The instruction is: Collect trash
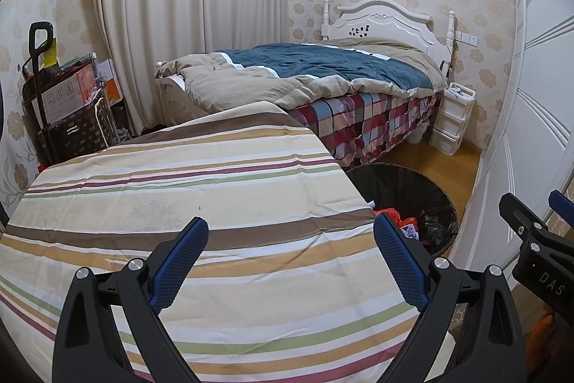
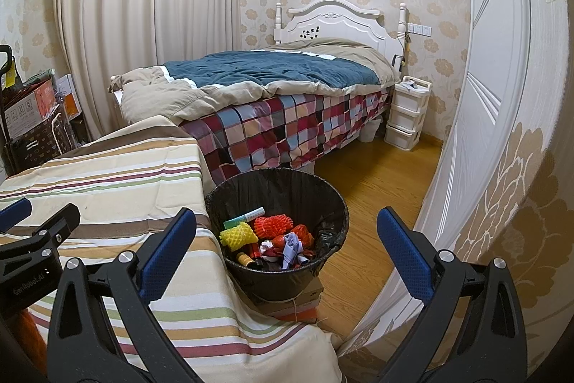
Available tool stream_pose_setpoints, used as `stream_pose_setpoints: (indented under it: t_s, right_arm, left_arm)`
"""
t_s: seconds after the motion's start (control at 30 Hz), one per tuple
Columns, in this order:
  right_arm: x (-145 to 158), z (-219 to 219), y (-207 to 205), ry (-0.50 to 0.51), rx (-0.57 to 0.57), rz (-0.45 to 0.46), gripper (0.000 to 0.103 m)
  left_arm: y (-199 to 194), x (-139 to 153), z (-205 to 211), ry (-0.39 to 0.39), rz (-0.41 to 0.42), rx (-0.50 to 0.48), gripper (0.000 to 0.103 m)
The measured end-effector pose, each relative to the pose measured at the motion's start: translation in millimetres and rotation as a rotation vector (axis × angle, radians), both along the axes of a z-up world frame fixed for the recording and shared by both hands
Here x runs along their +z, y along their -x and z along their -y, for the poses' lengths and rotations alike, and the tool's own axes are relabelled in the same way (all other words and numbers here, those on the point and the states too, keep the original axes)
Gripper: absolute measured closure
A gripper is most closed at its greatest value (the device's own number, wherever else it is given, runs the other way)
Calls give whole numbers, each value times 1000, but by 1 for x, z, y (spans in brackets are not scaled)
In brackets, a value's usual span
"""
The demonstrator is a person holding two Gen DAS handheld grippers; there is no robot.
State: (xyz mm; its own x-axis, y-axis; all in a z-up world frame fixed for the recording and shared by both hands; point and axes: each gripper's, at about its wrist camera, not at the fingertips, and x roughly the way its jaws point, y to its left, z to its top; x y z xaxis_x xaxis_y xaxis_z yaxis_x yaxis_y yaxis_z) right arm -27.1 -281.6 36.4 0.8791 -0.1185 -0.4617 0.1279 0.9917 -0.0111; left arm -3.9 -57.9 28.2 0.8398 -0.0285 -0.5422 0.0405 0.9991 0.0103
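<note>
A black-lined trash bin (image 2: 324, 203) stands on the floor beside a striped-cloth table (image 2: 118, 182). It holds trash: a yellow foam net (image 2: 237, 234), red foam nets (image 2: 273, 225), crumpled paper (image 2: 291, 248) and a tube (image 2: 247, 217). My right gripper (image 2: 287, 236) is open and empty above the bin. My left gripper (image 1: 291, 244) is open and empty over the striped table (image 1: 179, 189). The bin (image 1: 436, 203) shows partly at the table's right edge in the left wrist view. The right gripper's body (image 1: 538, 239) appears at that view's right.
A bed (image 2: 272, 85) with a blue and tan quilt stands behind. A white drawer unit (image 2: 407, 112) is by the headboard. A white door (image 2: 477, 131) is on the right. Boxes and a cart (image 1: 68, 103) stand at the left by the curtain. The bin rests on flat boxes (image 2: 294, 306).
</note>
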Motion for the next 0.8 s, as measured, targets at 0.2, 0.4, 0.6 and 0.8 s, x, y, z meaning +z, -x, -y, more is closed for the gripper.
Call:
stream_pose_setpoints:
  t_s: [0.2, 0.4, 0.6, 0.8]
  right_arm:
    - [0, 0, 0, 0, -1, -1, 5]
    - [1, 1, 0, -1, -1, 0, 5]
    - [1, 1, -1, -1, -1, -2, 5]
    - [1, 1, -1, -1, -2, -1, 5]
  left_arm:
    - [0, -1, 0, 0, -1, 0, 10]
    - [0, 0, 0, 0, -1, 0, 10]
    - [0, -2, 1, -5, -5, 2, 10]
    - [-1, -2, 3, -4, -4, 4, 10]
